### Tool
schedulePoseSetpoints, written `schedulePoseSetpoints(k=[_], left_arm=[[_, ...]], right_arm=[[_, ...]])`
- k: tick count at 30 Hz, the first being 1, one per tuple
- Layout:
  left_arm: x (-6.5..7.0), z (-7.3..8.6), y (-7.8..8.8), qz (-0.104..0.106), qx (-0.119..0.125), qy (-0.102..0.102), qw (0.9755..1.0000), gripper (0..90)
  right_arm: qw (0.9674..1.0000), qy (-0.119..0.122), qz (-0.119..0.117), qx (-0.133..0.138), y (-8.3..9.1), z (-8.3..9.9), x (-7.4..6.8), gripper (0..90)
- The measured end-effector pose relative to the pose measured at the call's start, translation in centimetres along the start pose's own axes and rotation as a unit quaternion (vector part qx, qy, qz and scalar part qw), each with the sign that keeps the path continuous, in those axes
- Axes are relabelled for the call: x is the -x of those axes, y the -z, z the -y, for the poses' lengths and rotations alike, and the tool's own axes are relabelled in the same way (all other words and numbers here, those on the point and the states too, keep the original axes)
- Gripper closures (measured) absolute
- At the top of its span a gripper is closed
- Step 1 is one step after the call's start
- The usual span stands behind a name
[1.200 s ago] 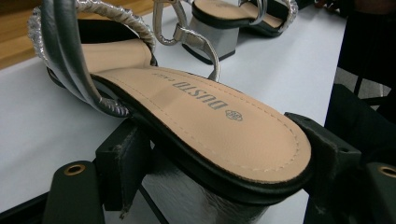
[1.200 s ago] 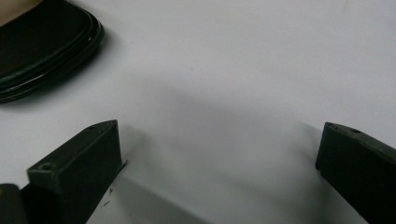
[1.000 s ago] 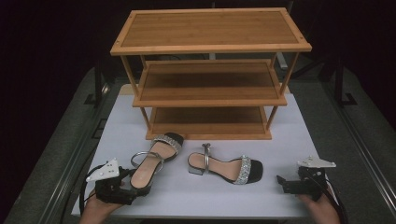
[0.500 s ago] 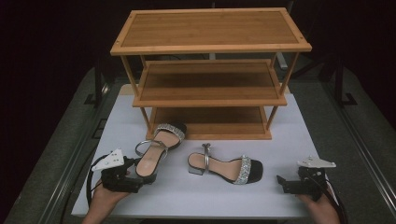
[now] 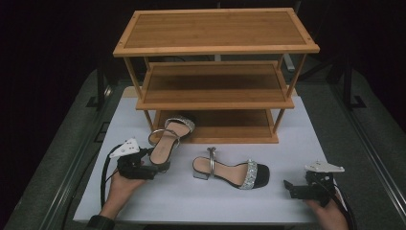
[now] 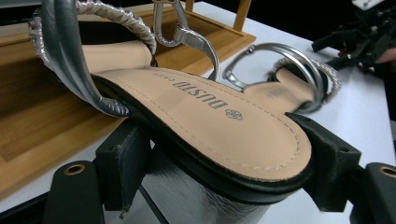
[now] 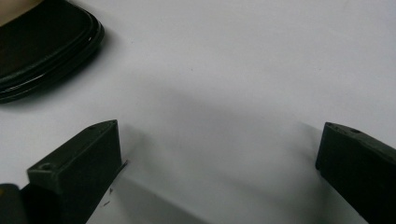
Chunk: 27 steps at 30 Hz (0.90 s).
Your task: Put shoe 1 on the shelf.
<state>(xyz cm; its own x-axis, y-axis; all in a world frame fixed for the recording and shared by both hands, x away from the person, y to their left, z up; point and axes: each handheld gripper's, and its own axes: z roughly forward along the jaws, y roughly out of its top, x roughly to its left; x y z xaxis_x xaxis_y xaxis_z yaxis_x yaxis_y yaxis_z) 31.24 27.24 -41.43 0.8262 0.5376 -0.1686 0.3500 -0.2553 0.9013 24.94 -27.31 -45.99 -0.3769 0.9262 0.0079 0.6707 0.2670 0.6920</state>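
At the near left of the white surface (image 5: 201,201), the left tongs (image 5: 152,170) pinch the heel end of a sandal (image 5: 167,143); the left gripper view shows both black jaws pressed against the sides of its heel, with the tan insole (image 6: 219,135) running away from the camera. A hand (image 5: 119,189) holds these tongs from the near edge. At the near right corner, the right tongs (image 5: 289,188) rest low over the surface with their jaws spread wide and nothing between them; the right gripper view shows bare white surface in the gap.

Between the two, near the middle of the surface, the second sandal (image 5: 232,171) lies with its glittery toe strap toward the right edge and its silver ankle loop standing up.

The held sandal points away from the person, its glittery toe end reaching just over the bottom shelf of the wooden rack (image 5: 215,91), which stands along the far edge of the surface with three shelves.
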Motion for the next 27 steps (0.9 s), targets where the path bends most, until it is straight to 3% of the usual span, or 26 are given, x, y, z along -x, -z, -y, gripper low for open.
schedulePoseSetpoints(k=[11, 27], left_arm=[[-2.2, -1.0, -3.6, -0.01, -0.011, -0.006, 0.9999, 24.9], [-4.3, -3.2, -8.4, -0.013, 0.005, -0.006, 0.9999, 24.9]], right_arm=[[1.0, 0.0, 0.0, 0.0, 0.0, 0.0, 0.0, 0.0], [1.0, 0.0, 0.0, 0.002, 0.0, 0.0, 0.0, 0.0]])
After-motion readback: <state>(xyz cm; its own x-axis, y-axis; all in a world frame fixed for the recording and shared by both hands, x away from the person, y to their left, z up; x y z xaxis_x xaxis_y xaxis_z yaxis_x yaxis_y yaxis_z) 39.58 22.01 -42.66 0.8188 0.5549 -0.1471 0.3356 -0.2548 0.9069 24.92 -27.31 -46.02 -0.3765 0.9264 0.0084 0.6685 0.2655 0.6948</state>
